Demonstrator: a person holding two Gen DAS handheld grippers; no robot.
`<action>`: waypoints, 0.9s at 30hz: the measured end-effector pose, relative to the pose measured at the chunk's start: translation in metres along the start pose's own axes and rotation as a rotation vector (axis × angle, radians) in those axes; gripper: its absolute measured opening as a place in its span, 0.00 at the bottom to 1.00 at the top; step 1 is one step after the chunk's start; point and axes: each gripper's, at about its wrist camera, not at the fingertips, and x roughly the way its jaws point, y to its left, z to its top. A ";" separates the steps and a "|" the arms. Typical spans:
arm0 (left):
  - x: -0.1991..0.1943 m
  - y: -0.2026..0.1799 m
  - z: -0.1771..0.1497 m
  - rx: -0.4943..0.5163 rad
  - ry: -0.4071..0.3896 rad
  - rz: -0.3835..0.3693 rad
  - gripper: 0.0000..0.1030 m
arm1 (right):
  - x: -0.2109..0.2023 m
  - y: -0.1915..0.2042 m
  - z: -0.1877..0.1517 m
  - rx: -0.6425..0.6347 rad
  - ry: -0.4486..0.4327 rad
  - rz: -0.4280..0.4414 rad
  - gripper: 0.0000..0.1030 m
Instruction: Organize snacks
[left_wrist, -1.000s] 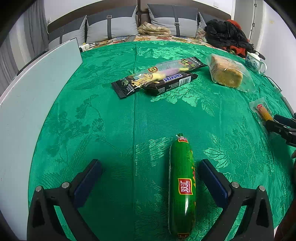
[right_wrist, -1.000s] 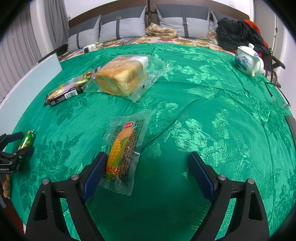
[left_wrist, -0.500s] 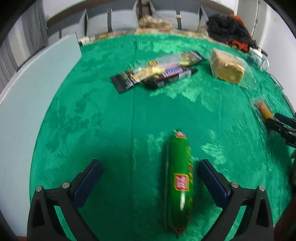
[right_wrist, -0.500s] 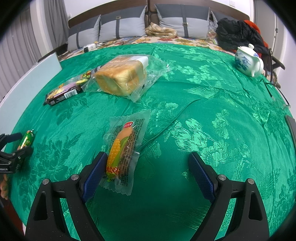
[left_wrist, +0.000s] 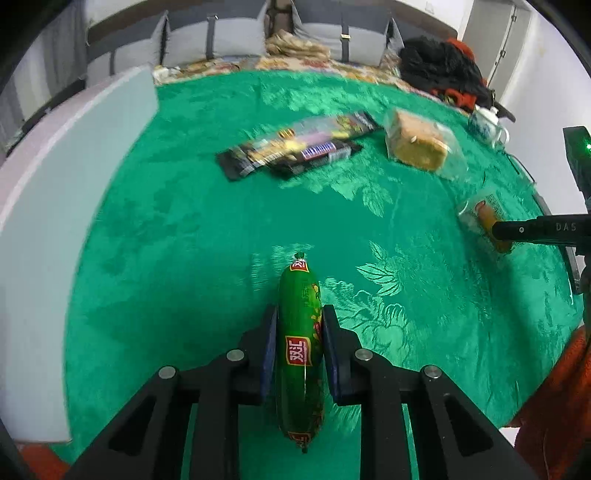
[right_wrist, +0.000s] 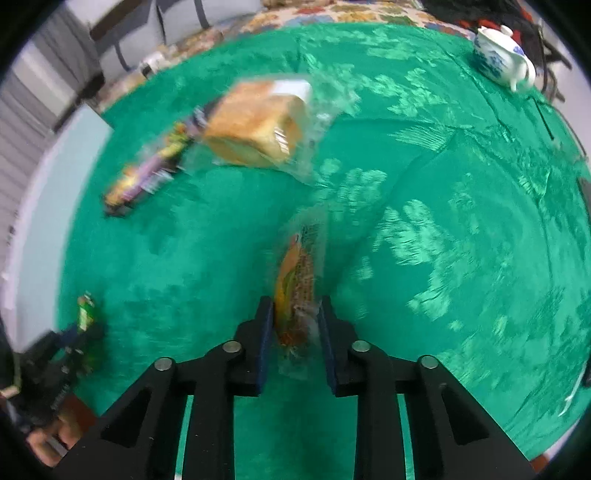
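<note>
A green sausage stick (left_wrist: 298, 284) with a red label lies lengthwise between the pads of my left gripper (left_wrist: 299, 314). Its jaws are closing and the pads press the sausage's sides, a little above the green tablecloth (left_wrist: 177, 229). My right gripper (right_wrist: 295, 306) is shut on a clear packet of corn on the cob (right_wrist: 298, 262), turned on edge and blurred. In the left wrist view the corn packet (left_wrist: 484, 214) shows at the right with a right gripper finger (left_wrist: 535, 229) on it. At the left edge of the right wrist view sits the sausage (right_wrist: 85, 310).
Bagged bread (left_wrist: 417, 146) and several dark candy packs (left_wrist: 295, 149) lie farther back on the cloth. A blue-and-white teapot (right_wrist: 502, 55) stands at the far right. A pale board (left_wrist: 55, 221) borders the left side. A thin cable (right_wrist: 424, 155) crosses the cloth.
Both grippers went from wide open to closed, the left on the sausage, the right on the corn packet. Both have risen a little, and the corn packet has turned on edge.
</note>
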 end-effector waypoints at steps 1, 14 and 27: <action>-0.007 0.002 0.000 0.003 -0.014 0.007 0.22 | -0.004 0.004 -0.002 0.002 -0.007 0.023 0.21; -0.059 0.031 0.003 0.009 -0.134 0.129 0.22 | -0.018 0.055 -0.010 0.005 -0.027 0.182 0.21; -0.078 0.061 0.008 -0.106 -0.140 0.043 0.22 | -0.027 0.094 -0.001 0.110 -0.014 0.410 0.21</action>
